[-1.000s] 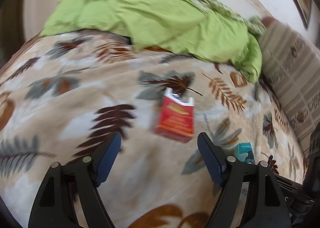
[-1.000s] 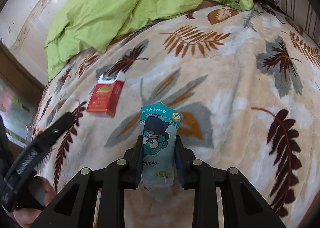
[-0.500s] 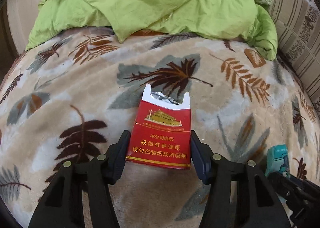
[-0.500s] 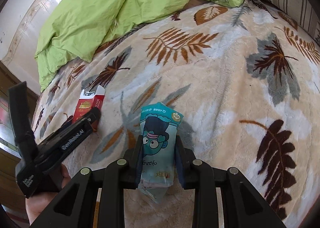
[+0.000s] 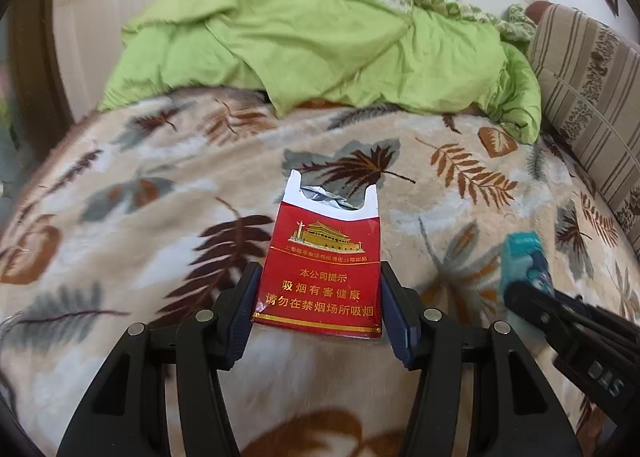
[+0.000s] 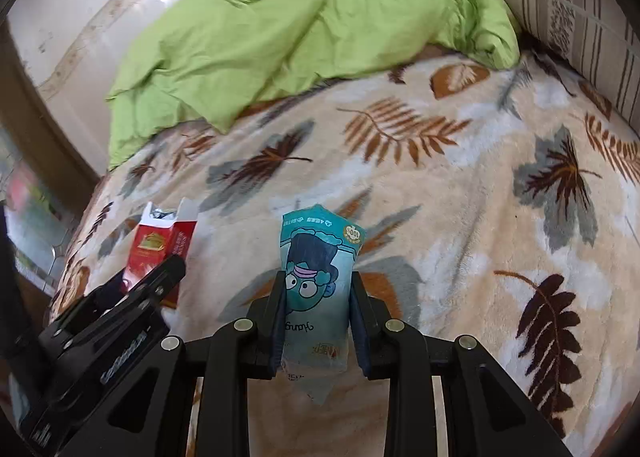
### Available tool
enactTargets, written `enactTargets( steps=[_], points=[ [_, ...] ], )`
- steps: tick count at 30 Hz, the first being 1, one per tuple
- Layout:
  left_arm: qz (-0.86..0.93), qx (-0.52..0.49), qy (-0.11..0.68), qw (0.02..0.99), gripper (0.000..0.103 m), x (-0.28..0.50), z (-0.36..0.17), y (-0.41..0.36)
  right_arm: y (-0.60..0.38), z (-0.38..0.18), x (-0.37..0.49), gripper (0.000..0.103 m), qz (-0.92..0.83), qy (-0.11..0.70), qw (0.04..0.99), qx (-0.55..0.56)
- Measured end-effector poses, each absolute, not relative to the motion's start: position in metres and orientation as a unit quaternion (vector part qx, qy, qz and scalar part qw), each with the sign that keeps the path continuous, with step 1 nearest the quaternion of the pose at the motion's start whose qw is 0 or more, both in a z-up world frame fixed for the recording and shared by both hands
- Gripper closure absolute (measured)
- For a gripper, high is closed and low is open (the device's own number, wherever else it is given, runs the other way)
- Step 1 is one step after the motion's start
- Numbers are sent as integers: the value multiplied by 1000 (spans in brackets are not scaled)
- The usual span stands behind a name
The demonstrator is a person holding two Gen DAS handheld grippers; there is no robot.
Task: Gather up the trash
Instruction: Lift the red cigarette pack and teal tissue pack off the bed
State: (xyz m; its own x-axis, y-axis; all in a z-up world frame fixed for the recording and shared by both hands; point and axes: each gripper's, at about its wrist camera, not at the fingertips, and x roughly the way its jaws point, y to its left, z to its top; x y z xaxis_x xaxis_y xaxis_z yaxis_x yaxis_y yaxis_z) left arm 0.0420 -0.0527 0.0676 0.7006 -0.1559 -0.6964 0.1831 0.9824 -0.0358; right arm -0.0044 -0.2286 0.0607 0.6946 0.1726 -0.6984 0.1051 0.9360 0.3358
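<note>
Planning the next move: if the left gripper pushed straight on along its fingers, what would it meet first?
Holding the red cigarette pack, the left gripper points down at the leaf-print blanket. Bare blanket looks like the first thing met, well short of the green quilt, though depth is hard to judge.

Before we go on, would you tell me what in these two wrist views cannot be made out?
- Whether the red cigarette pack is empty: left wrist view, only crumpled foil shows at its torn top.
- Lower end of the teal snack wrapper: right wrist view, partly hidden by the right gripper.
- What lies under the green quilt: both views, covered.
- Any trash bin: in neither view.
</note>
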Motion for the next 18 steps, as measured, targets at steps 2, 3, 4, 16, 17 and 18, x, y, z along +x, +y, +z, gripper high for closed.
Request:
enactTargets(
  steps=[2, 3, 4, 16, 17, 18],
  points=[
    [-84, 20, 367, 926, 47, 25, 76, -47, -224, 65, -12, 73, 24, 384, 908, 168],
    [-79, 23, 364, 928, 47, 14, 80, -45, -222, 67, -16, 73, 26, 381, 909, 163],
    [-76, 26, 361, 929, 47, 6, 84, -43, -221, 70, -21, 73, 30, 378, 911, 161],
    [-33, 61, 340, 938, 47, -111, 92, -12, -196, 78, -106, 73, 78, 362, 919, 137],
    [-29, 61, 338, 939, 47, -118, 92, -10, -195, 80, -112, 73, 81, 360, 919, 135],
    [-28, 61, 338, 939, 47, -123, 90, -9, -193, 80, -119, 73, 83, 359, 920, 132]
  ],
)
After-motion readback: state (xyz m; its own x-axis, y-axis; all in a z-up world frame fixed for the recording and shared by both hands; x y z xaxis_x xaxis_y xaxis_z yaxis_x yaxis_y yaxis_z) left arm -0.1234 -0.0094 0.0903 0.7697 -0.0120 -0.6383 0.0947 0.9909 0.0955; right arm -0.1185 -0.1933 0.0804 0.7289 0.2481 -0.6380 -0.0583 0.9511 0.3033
